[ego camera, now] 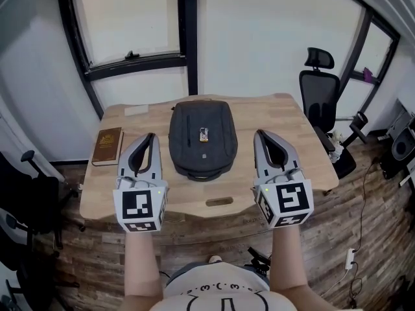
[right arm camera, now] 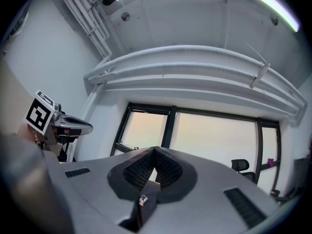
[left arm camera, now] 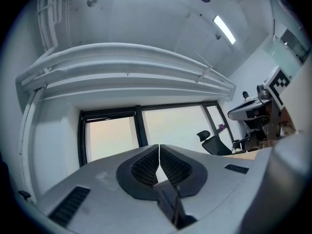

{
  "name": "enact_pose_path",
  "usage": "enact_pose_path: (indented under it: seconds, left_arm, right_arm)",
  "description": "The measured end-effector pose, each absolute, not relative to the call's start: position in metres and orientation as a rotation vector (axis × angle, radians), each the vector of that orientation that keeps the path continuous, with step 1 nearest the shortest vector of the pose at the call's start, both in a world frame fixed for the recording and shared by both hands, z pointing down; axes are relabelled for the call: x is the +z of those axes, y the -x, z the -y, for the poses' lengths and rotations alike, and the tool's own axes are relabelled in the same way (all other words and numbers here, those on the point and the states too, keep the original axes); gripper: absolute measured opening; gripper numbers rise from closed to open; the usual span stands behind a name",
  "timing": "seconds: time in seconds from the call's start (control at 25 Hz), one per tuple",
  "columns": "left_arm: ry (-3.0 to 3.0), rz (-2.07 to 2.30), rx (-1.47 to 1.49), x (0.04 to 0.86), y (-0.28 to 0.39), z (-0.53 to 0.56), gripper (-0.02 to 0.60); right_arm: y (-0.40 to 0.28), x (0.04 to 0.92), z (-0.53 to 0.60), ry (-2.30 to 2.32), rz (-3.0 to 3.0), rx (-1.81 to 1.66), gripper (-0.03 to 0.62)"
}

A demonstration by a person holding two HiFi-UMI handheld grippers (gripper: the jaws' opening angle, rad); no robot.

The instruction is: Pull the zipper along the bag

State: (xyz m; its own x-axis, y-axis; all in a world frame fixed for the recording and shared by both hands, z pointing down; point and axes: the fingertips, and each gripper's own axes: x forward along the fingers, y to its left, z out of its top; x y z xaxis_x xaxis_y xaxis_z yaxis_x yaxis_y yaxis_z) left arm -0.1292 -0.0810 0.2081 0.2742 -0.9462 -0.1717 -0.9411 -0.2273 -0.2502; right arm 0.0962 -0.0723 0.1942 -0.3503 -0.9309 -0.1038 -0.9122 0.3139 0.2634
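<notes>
A dark grey backpack (ego camera: 202, 137) lies flat in the middle of the wooden table (ego camera: 292, 118), a small tag on its front. My left gripper (ego camera: 151, 137) hovers just left of the bag, shut and empty. My right gripper (ego camera: 259, 134) hovers just right of the bag, also shut and empty. Neither touches the bag. In the left gripper view the left gripper (left arm camera: 159, 147) has its pads pressed together and points at the windows. In the right gripper view the right gripper (right arm camera: 155, 150) is closed the same way. The bag's zipper pull is too small to make out.
A brown book (ego camera: 107, 146) lies on the table's left side. A black office chair (ego camera: 320, 91) stands to the right of the table. Windows and a white wall lie beyond the far edge. The person's arms reach over the near edge.
</notes>
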Motion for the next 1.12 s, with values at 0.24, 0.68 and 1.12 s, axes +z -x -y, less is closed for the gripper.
enact_pose_path:
  seconds: [0.24,0.68,1.12]
  left_arm:
    - [2.244,-1.761,-0.044,0.218,0.13,0.077,0.018]
    - [2.243,-1.831,-0.137,0.244,0.124,0.083,0.018]
    - [2.283,-1.864,-0.141,0.269,0.108,0.104,0.018]
  right_arm:
    - [-0.096,0.208,0.073,-1.72,2.515,-0.409,0.051]
    - [-0.097,0.236,0.099,-1.655,2.627,-0.285,0.051]
    - [-0.093,0.258,0.119,-1.558,2.634,-0.289,0.051]
